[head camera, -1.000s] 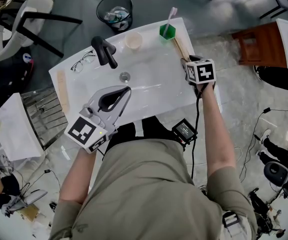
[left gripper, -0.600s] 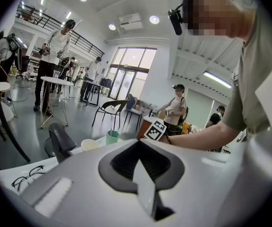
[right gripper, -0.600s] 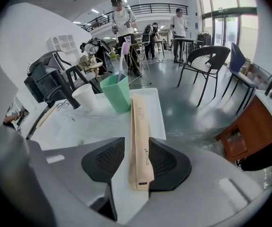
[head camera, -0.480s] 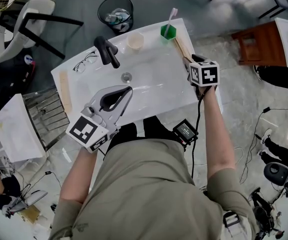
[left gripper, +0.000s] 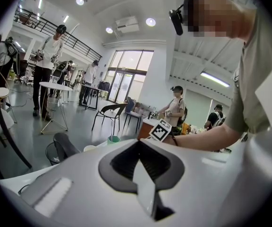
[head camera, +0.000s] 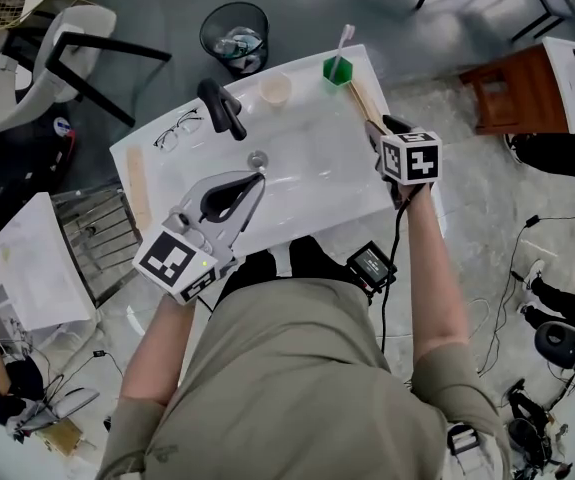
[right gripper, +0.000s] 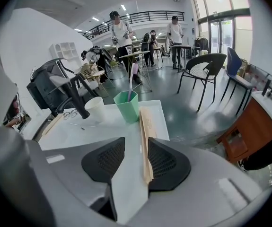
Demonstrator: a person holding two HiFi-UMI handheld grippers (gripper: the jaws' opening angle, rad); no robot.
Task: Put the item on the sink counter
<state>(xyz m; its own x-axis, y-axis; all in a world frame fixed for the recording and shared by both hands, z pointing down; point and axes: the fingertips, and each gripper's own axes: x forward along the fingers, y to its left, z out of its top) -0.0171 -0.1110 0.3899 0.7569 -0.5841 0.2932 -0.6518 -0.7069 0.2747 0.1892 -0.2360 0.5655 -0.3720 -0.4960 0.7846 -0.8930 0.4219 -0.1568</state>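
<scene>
Head view: wooden strip [head camera: 361,98] flat along tabletop's [head camera: 352,183] right edge, clear of basin [head camera: 302,153]; right hand-held gripper [head camera: 375,128] at its near end. Left gripper view: left hand-held gripper [left gripper: 138,142] closed, empty, idle. Right gripper view: jaws apart astride strip, not clamping, so it reads as set down.

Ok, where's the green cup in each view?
Head view: the green cup stands at the counter's far right corner, top centre of the picture.
Left gripper view: the cup shows small, left of centre, below the middle.
Right gripper view: the cup is large, near the centre.
Shared landmark: the black faucet, left of the cup in all three.
</scene>
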